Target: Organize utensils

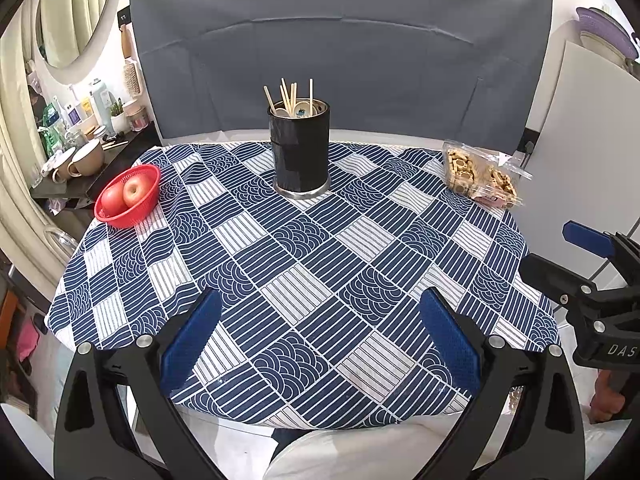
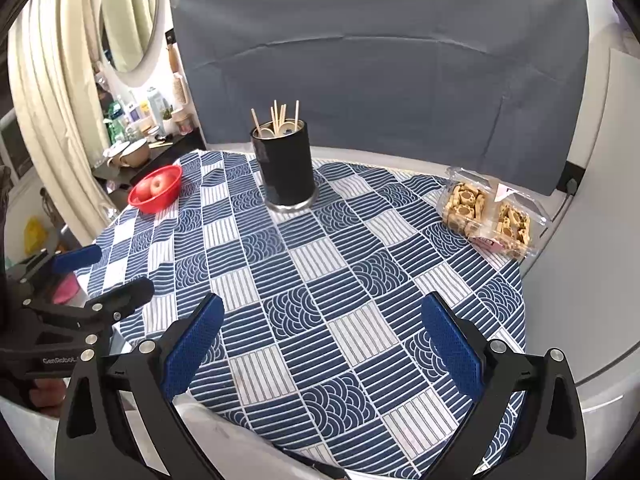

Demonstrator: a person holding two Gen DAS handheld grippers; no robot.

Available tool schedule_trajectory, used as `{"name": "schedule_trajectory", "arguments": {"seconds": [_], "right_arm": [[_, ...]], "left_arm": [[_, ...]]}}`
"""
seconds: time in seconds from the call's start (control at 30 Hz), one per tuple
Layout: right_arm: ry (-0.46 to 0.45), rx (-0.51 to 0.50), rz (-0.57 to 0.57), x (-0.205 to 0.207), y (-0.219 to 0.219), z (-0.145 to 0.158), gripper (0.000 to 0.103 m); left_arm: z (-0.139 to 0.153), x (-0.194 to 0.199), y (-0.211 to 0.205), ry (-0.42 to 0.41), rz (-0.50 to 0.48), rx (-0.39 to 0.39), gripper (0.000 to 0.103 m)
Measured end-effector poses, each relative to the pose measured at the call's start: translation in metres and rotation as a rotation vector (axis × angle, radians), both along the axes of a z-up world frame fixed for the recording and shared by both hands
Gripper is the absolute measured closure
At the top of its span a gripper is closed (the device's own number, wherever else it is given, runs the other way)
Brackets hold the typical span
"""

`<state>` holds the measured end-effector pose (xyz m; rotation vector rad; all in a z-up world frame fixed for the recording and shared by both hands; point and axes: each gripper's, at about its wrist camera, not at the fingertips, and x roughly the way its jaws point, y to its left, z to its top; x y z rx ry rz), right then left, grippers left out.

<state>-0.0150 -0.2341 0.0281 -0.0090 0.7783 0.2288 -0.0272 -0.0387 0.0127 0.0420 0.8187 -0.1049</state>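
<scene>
A black cylindrical utensil holder (image 1: 301, 148) stands upright at the far middle of the table, also in the right wrist view (image 2: 286, 168). Several wooden chopsticks (image 1: 289, 94) and spoons stick out of its top (image 2: 280, 116). My left gripper (image 1: 320, 332) is open and empty, over the near edge of the table. My right gripper (image 2: 320, 336) is open and empty, also over the near edge. Each gripper shows in the other's view, the right one at the right (image 1: 560, 250), the left one at the left (image 2: 108, 274).
A blue and white patterned cloth (image 1: 304, 264) covers the round table. A red basket with two apples (image 1: 128, 194) sits far left. A clear box of biscuits (image 1: 480, 174) sits far right. A grey backdrop (image 1: 340, 52) stands behind; a cluttered shelf (image 1: 80, 132) is left.
</scene>
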Motion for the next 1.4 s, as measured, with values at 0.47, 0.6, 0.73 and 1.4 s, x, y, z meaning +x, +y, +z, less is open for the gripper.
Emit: {"name": "schedule_trajectory", "arguments": {"seconds": [0.47, 0.6, 0.73, 1.4], "right_arm": [[0.006, 0.002, -0.01, 0.0, -0.001, -0.002, 0.008], [0.002, 0.009, -0.001, 0.001, -0.001, -0.002, 0.008], [0.011, 0.014, -0.003, 0.003, -0.002, -0.003, 0.008], [0.005, -0.002, -0.025, 0.007, 0.0, -0.002, 0.008]], "left_arm": [[-0.004, 0.004, 0.001, 0.016, 0.005, 0.006, 0.006], [-0.007, 0.007, 0.002, 0.032, 0.01, 0.013, 0.006], [-0.008, 0.008, 0.001, 0.04, -0.001, 0.014, 0.006], [-0.008, 0.013, -0.002, 0.024, -0.015, 0.051, 0.006]]}}
